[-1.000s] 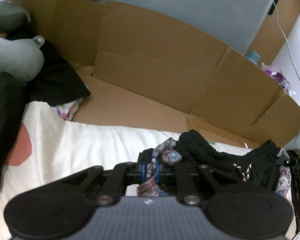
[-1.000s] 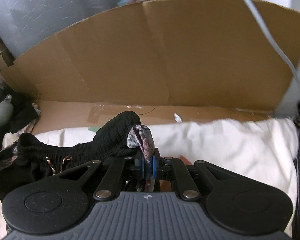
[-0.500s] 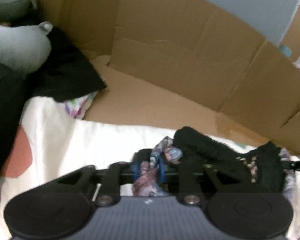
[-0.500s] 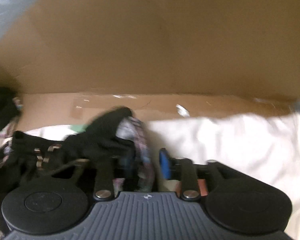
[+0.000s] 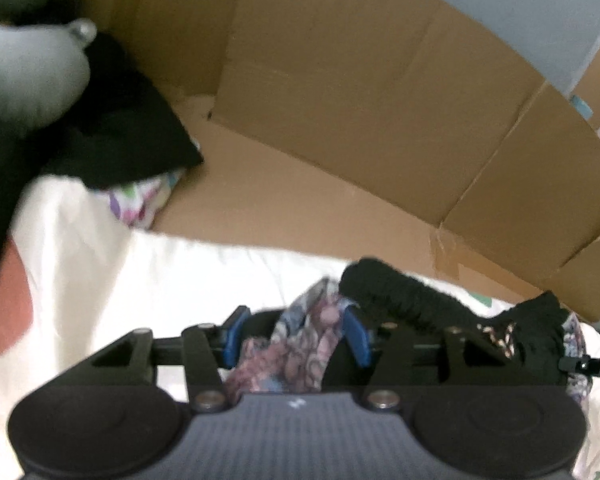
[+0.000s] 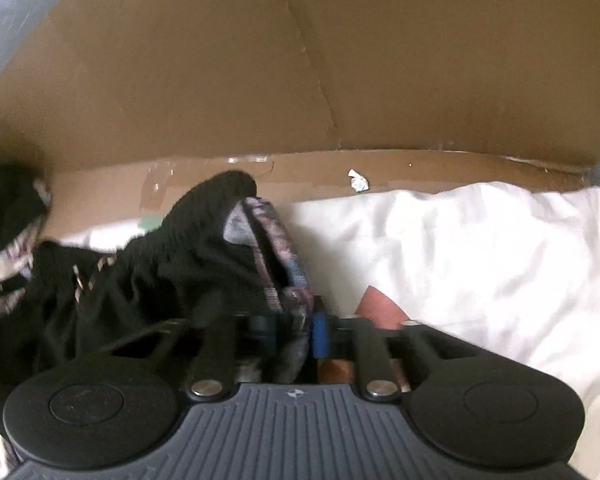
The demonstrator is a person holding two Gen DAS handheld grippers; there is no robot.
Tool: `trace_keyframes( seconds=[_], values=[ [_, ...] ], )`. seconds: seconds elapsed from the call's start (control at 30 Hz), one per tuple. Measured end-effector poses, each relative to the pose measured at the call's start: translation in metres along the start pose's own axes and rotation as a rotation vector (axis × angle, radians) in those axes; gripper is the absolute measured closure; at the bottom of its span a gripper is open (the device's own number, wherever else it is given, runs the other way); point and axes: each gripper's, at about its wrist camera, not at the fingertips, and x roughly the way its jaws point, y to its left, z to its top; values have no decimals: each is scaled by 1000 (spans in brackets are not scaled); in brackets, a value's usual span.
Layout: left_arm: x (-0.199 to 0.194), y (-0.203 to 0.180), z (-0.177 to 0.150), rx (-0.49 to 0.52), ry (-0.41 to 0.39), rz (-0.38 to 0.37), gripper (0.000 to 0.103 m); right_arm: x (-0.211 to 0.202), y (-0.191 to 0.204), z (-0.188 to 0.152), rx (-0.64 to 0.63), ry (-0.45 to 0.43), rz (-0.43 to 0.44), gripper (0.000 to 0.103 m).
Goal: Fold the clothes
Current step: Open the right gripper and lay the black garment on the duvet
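Observation:
A patterned garment (image 5: 296, 344) with a black ribbed waistband (image 5: 412, 300) and a striped drawstring lies bunched on the white sheet (image 5: 140, 280). My left gripper (image 5: 294, 336) straddles one corner of it. Its jaws are opening: the blue pads stand apart and the cloth sits loose between them, with a gap at the left pad. In the right wrist view the same waistband (image 6: 188, 248) and patterned cloth (image 6: 276, 248) run into my right gripper (image 6: 292, 330). Its jaws are closing, and the pads (image 6: 320, 334) stand close together with a fold of the cloth pinched between them.
Brown cardboard walls (image 5: 340, 120) (image 6: 260, 80) stand close behind the sheet (image 6: 460, 260). A heap of black clothes (image 5: 120, 128) and a grey padded thing (image 5: 24, 76) lie at the far left. A scrap of white paper (image 6: 358, 180) sits at the cardboard's foot.
Both grippers have sunk toward the sheet. The left jaws, shut on the patterned cloth a second ago, have spread apart. The right jaws opened wide, then narrowed again on the cloth.

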Motion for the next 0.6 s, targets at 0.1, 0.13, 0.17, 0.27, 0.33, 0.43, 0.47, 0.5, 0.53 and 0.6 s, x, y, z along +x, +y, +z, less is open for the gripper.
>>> trace_keyframes(
  seconds=[0.1,0.13,0.17,0.27,0.33,0.43,0.47,0.5,0.53,0.6],
  values=[
    [3,0,-7,28,12,-2,61,1,-2,0,-43,16,-35,92],
    [3,-1,-8,37,12,-1,67,1,-6,1,-41,21,-38,92],
    [4,-1,-9,42,17,-6,70,2,-9,1,-35,24,-41,92],
    [4,-4,-10,32,32,4,68,2,-13,1,-15,13,-57,81],
    [-2,-6,-9,7,27,33,62,-6,-16,-5,24,9,-64,60],
    [-25,-6,-12,-35,-9,35,49,-26,-27,-20,119,4,-27,48],
    [-33,-7,-14,-38,-14,29,48,-34,-28,-26,131,-1,-12,46],
    [-43,-9,-17,-27,-13,27,48,-44,-29,-33,129,-9,-5,45],
    [-53,-11,-19,-11,-15,30,47,-53,-28,-40,119,-17,-8,44],
    [-74,-16,-26,21,-30,41,41,-71,-26,-54,108,-23,-11,44]
  ],
)
